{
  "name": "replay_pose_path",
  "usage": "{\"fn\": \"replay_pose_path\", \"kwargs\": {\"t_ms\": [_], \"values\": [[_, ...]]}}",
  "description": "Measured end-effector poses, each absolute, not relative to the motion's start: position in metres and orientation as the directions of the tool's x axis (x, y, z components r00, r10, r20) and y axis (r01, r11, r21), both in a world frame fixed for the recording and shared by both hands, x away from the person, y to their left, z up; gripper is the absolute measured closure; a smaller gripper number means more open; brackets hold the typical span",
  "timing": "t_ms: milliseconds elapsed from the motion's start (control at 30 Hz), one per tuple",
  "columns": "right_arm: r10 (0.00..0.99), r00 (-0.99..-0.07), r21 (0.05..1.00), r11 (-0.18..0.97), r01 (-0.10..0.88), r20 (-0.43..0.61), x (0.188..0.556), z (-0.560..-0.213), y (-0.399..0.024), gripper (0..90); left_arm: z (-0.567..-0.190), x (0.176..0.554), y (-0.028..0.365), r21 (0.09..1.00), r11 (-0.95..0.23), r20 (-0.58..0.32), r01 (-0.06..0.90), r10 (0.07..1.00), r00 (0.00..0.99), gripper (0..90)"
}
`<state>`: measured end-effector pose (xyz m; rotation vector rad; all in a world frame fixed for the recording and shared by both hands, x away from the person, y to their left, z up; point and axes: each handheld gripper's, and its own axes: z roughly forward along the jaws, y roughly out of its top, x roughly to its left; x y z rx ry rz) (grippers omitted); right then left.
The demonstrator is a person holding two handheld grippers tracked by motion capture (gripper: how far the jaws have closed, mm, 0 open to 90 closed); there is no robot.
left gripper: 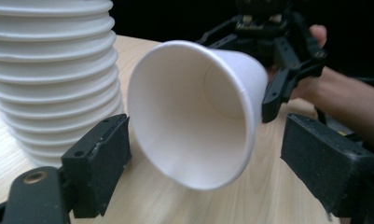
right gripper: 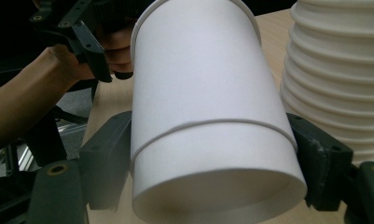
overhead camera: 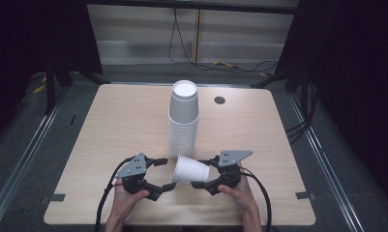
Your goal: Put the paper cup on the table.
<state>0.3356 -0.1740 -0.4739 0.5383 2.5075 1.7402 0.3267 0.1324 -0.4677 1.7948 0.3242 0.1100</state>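
A tall stack of white paper cups (overhead camera: 184,121) stands at the table's middle, mouth up. In front of it a single white cup (overhead camera: 190,170) is held on its side above the wood. My right gripper (overhead camera: 200,173) is shut on its base end; in the right gripper view both jaws of that gripper (right gripper: 212,154) press the cup's (right gripper: 203,84) walls. My left gripper (overhead camera: 166,174) stands open at the cup's mouth. In the left gripper view its jaws (left gripper: 208,140) sit wide on either side of the cup's rim (left gripper: 194,112) without touching. The stack (left gripper: 49,70) rises just beside.
The light wooden table (overhead camera: 124,125) has a small black round grommet (overhead camera: 219,100) at the back right. Cables lie on the floor behind it, and metal rails run along both sides. The stack (right gripper: 338,70) stands close to the held cup.
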Motion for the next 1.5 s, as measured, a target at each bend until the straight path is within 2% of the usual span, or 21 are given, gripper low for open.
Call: {"fn": "replay_pose_path", "kwargs": {"t_ms": [133, 467, 667, 867, 967, 1500], "values": [[0.284, -0.944, 0.929, 0.275, 0.247, 0.167, 0.335, -0.478, -0.173, 23.1, -0.467, 0.328, 0.133, 0.968, -0.188, -0.112, 0.164, 0.258, 0.96, 15.7], [0.258, -0.952, 0.94, 0.25, 0.231, 0.165, 0.332, -0.479, -0.169, 23.3, -0.467, 0.333, 0.132, 0.964, -0.199, -0.118, 0.177, 0.278, 0.953, 15.6], [0.237, -0.957, 0.939, 0.257, 0.228, 0.168, 0.333, -0.479, -0.169, 23.3, -0.469, 0.336, 0.125, 0.959, -0.229, -0.104, 0.169, 0.272, 0.957, 5.7], [0.225, -0.96, 0.939, 0.262, 0.224, 0.166, 0.332, -0.478, -0.168, 23.3, -0.467, 0.336, 0.116, 0.955, -0.267, -0.068, 0.133, 0.241, 0.968, 4.8], [0.219, -0.964, 0.943, 0.26, 0.208, 0.152, 0.331, -0.475, -0.168, 23.3, -0.465, 0.337, 0.112, 0.951, -0.281, -0.064, 0.13, 0.232, 0.971, 1.6], [0.196, -0.97, 0.935, 0.294, 0.199, 0.144, 0.331, -0.473, -0.165, 23.3, -0.466, 0.34, 0.105, 0.955, -0.275, -0.07, 0.115, 0.165, 0.984, 5.2]]}}
